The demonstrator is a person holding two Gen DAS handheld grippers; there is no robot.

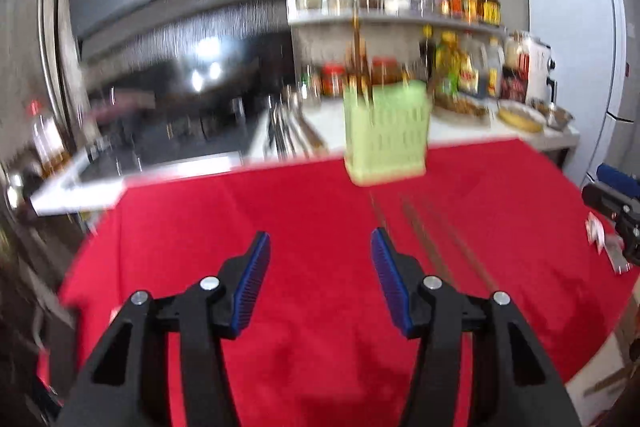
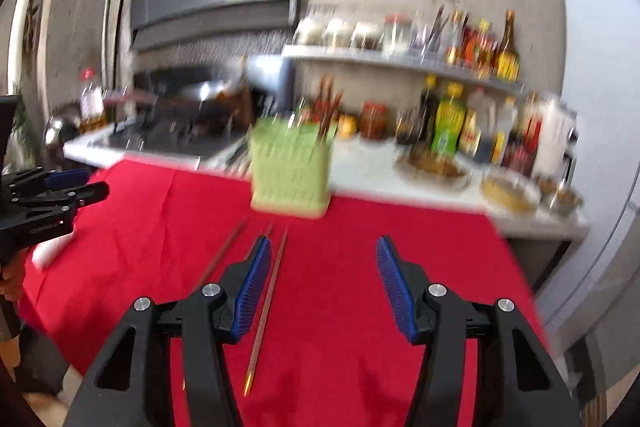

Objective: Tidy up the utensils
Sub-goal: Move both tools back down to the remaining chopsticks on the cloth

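Chopsticks (image 2: 266, 301): several thin sticks lying loose on the red cloth (image 2: 340, 307), pointing roughly toward the holder; exact count unclear through motion blur, at least three in the right wrist view. Green slotted holder (image 2: 291, 171): upright at the far edge of the cloth, near the white counter (image 2: 380, 179), already carrying a few brown-handled utensils (image 2: 328, 103). Right gripper (image 2: 320, 247): jaws wide apart, nothing between them, hovering over the cloth with the nearest chopstick just beside its left finger. Left gripper (image 1: 320, 241): likewise spread wide and empty, above bare cloth, the chopsticks off to its right. Step in hand, by judgement: approach for picking a loose chopstick, none grasped yet. Next move likely calls for lowering the right gripper so one stick sits between the pads, closing firmly on the thin shaft, then lifting and tipping it upright into a holder slot. Beyond: shelf of bottles (image 2: 480, 47), stove (image 2: 172, 131), all blurred.
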